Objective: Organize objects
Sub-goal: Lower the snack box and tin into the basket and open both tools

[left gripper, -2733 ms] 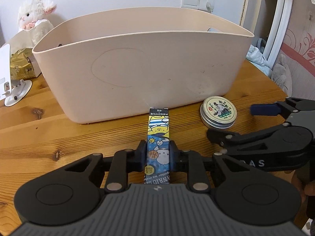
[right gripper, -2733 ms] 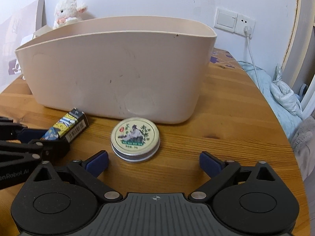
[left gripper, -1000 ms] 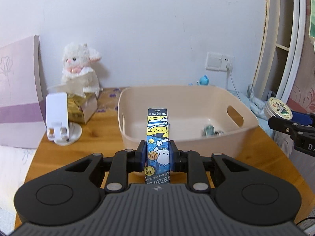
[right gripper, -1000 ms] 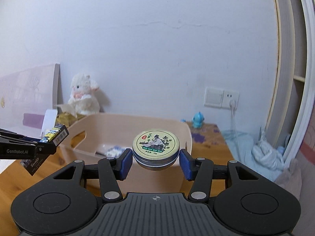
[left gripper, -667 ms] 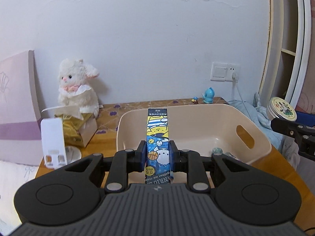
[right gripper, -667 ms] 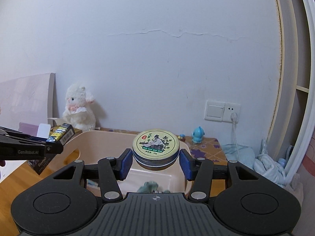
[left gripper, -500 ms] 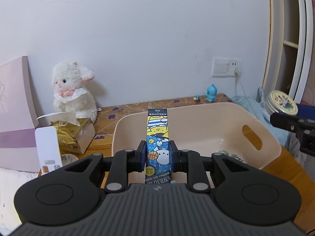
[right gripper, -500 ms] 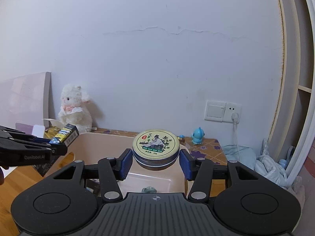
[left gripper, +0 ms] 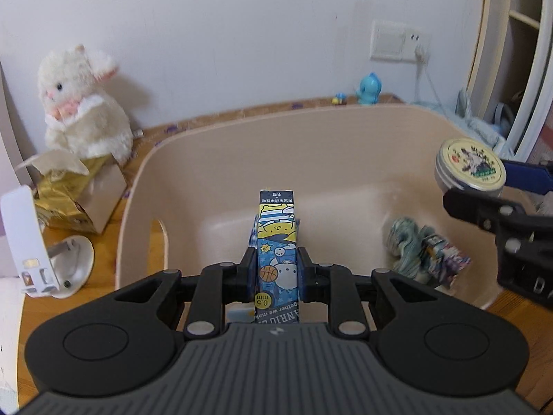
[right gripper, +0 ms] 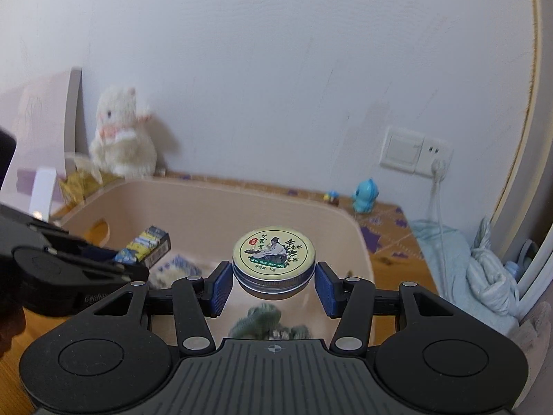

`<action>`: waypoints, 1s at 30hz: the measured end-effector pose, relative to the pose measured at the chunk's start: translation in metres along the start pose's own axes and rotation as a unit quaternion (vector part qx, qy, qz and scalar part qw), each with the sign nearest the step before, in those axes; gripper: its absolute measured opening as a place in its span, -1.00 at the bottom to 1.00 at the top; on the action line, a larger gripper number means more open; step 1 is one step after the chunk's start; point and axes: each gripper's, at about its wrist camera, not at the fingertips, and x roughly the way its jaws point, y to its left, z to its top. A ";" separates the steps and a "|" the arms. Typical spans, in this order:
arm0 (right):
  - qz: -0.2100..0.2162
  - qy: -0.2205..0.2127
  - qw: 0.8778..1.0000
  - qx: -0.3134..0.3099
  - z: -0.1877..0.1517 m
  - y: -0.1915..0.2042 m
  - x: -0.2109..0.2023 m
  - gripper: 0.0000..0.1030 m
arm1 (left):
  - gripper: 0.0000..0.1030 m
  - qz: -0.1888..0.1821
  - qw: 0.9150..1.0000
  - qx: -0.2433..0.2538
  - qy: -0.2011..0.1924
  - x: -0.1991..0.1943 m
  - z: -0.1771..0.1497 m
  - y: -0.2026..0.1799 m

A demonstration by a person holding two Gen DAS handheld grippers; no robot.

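Observation:
My left gripper [left gripper: 276, 269] is shut on a narrow blue cartoon-printed box [left gripper: 276, 242] and holds it above the inside of the beige plastic bin [left gripper: 311, 138]. My right gripper [right gripper: 273, 285] is shut on a round metal tin [right gripper: 273, 259] with a cream illustrated lid, also above the bin [right gripper: 214, 204]. The tin [left gripper: 468, 169] and right gripper show at the right of the left wrist view. The blue box [right gripper: 147, 245] and left gripper show at the left of the right wrist view. A teal knitted item [left gripper: 404, 245] and a small printed packet [left gripper: 446, 259] lie in the bin.
A white plush lamb [left gripper: 83, 110] sits on a gold tissue box [left gripper: 72, 193] left of the bin. A white phone stand [left gripper: 38, 242] stands at the far left. A blue figurine [left gripper: 368, 88] and a wall socket [left gripper: 397, 41] are behind the bin. Cloth [right gripper: 484, 276] lies to the right.
Both grippers lifted their objects off the table and carried them forward and down over the bin. The bin's inside now fills both views.

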 end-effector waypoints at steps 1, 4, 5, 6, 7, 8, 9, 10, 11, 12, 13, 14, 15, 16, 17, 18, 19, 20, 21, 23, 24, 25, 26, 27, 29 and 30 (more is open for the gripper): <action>0.001 0.009 1.000 -0.002 -0.001 0.000 0.004 -0.05 | -0.52 0.002 1.000 0.001 0.006 0.004 0.000 -0.001; 0.003 0.030 1.000 -0.003 -0.004 -0.001 0.015 -0.04 | -0.52 0.002 1.000 -0.003 0.021 0.013 -0.002 0.001; 0.005 0.036 0.999 -0.001 -0.005 -0.001 0.018 -0.04 | -0.52 0.001 1.000 -0.002 0.022 0.014 -0.002 0.001; 0.006 0.040 0.999 0.003 -0.006 -0.003 0.019 -0.04 | -0.52 0.001 1.000 0.000 0.021 0.013 -0.002 0.001; 0.011 0.046 0.999 0.009 -0.007 -0.004 0.021 -0.04 | -0.51 0.001 1.000 0.001 0.024 0.013 -0.001 0.001; 0.017 0.052 0.998 0.013 -0.007 -0.005 0.022 -0.04 | -0.51 -0.002 1.000 0.000 0.028 0.013 -0.001 0.001; 0.021 0.056 0.998 0.017 -0.008 -0.005 0.023 -0.03 | -0.51 -0.005 0.999 -0.002 0.032 0.013 0.000 0.001; 0.020 0.058 0.998 0.019 -0.008 -0.005 0.023 -0.03 | -0.50 -0.008 0.999 -0.005 0.033 0.012 0.000 0.002; 0.017 0.060 0.998 0.018 -0.009 -0.005 0.022 -0.02 | -0.50 -0.009 0.999 -0.007 0.032 0.011 0.000 0.002; 0.011 0.060 0.998 0.016 -0.009 -0.005 0.022 0.13 | -0.49 -0.007 0.999 -0.007 0.032 0.009 0.000 0.003; 0.005 0.054 0.998 0.014 -0.010 -0.005 0.019 0.15 | -0.46 -0.005 1.000 -0.008 0.030 0.007 0.000 0.003; 0.003 0.050 0.999 0.012 -0.010 -0.005 0.015 0.23 | -0.20 -0.003 1.000 -0.008 0.027 0.004 0.000 0.003; 0.002 0.047 0.999 0.012 -0.010 -0.006 0.011 0.35 | 0.01 0.000 1.000 -0.007 0.022 0.000 0.000 0.004; 0.002 0.044 0.999 0.014 -0.009 -0.007 0.007 0.45 | 0.28 0.002 1.000 -0.008 0.016 -0.003 0.000 0.004; 0.001 0.040 0.999 0.018 -0.008 -0.009 0.003 0.50 | 0.36 0.000 1.000 -0.006 0.008 -0.008 0.001 0.004; 0.000 0.038 0.999 0.022 -0.006 -0.011 -0.001 0.57 | 0.43 0.005 1.000 -0.003 0.005 -0.012 0.001 0.004; 0.001 0.036 0.999 0.027 -0.006 -0.013 -0.005 0.65 | 0.51 0.009 1.000 0.000 0.001 -0.016 0.001 0.003; 0.002 0.036 0.999 0.033 -0.005 -0.015 -0.008 0.70 | 0.56 0.011 1.000 0.005 -0.005 -0.021 0.000 0.003; 0.004 0.035 0.999 0.040 -0.004 -0.017 -0.013 0.81 | 0.57 0.012 1.000 0.008 -0.009 -0.026 0.000 0.002; 0.006 0.034 0.998 0.052 -0.004 -0.022 -0.021 0.93 | 0.62 0.013 1.000 0.016 -0.016 -0.036 -0.001 0.000; 0.008 0.032 0.998 0.057 -0.005 -0.024 -0.026 0.96 | 0.62 0.013 1.000 0.019 -0.019 -0.040 -0.002 -0.001; 0.008 0.031 0.998 0.061 -0.005 -0.026 -0.030 0.97 | 0.64 0.014 0.999 0.022 -0.020 -0.044 -0.003 -0.002; 0.008 0.032 0.997 0.065 -0.005 -0.027 -0.034 0.98 | 0.66 0.014 0.999 0.024 -0.021 -0.049 -0.004 -0.004; 0.008 0.032 0.997 0.067 -0.005 -0.028 -0.038 1.00 | 0.67 0.014 0.999 0.025 -0.022 -0.053 -0.005 -0.005; 0.009 0.031 0.997 0.070 -0.006 -0.028 -0.045 1.00 | 0.68 0.013 0.999 0.023 -0.023 -0.062 -0.007 -0.006; 0.009 0.031 0.997 0.070 -0.006 -0.028 -0.049 1.00 | 0.68 0.013 0.999 0.021 -0.024 -0.066 -0.008 -0.005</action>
